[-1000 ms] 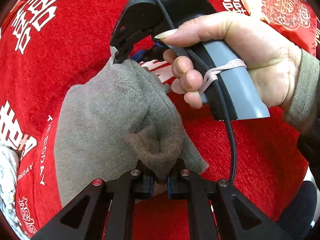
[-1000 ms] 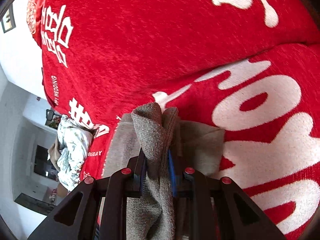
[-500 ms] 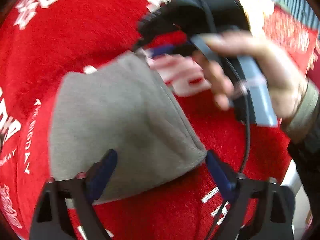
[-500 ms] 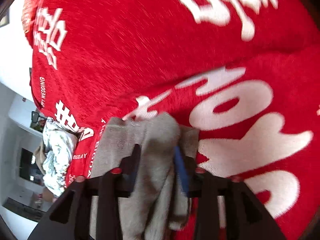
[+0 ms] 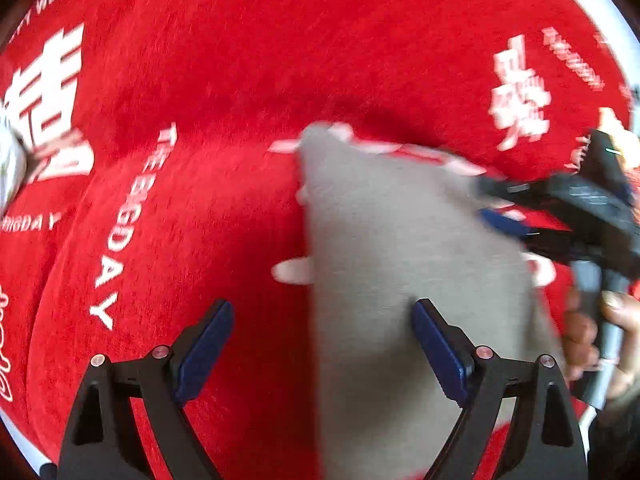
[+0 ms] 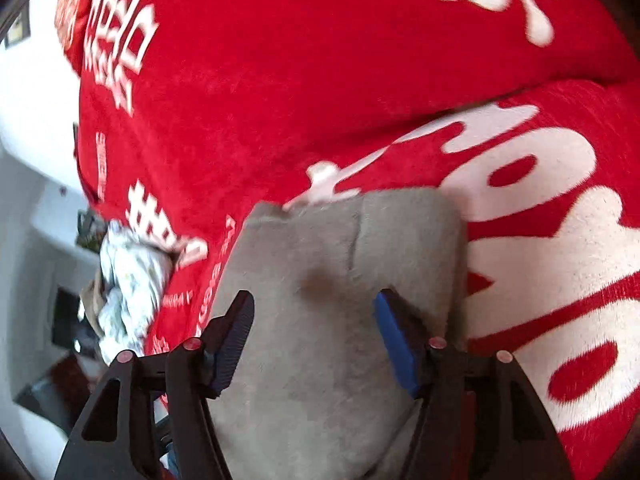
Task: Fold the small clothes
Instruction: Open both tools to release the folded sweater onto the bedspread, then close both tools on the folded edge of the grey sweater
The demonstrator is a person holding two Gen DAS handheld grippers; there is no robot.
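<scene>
A grey knitted garment point(image 5: 404, 264) lies folded flat on the red blanket point(image 5: 240, 80). It also shows in the right wrist view point(image 6: 332, 280). My left gripper point(image 5: 322, 340) is open and empty, its jaws wide apart over the garment's left edge. My right gripper point(image 6: 314, 330) is open and empty just above the garment. In the left wrist view the right gripper point(image 5: 496, 208) is seen at the garment's right edge, held by a hand point(image 5: 600, 340).
The red blanket with white lettering point(image 6: 520, 220) covers the whole surface. A crumpled white patterned cloth point(image 6: 128, 276) lies at the blanket's left edge, also glimpsed in the left wrist view point(image 5: 10, 168). Beyond it is white floor and furniture.
Both grippers have opened and let go of the grey garment. It now lies flat. Both grippers have pulled back a little, and the views are blurred by motion.
</scene>
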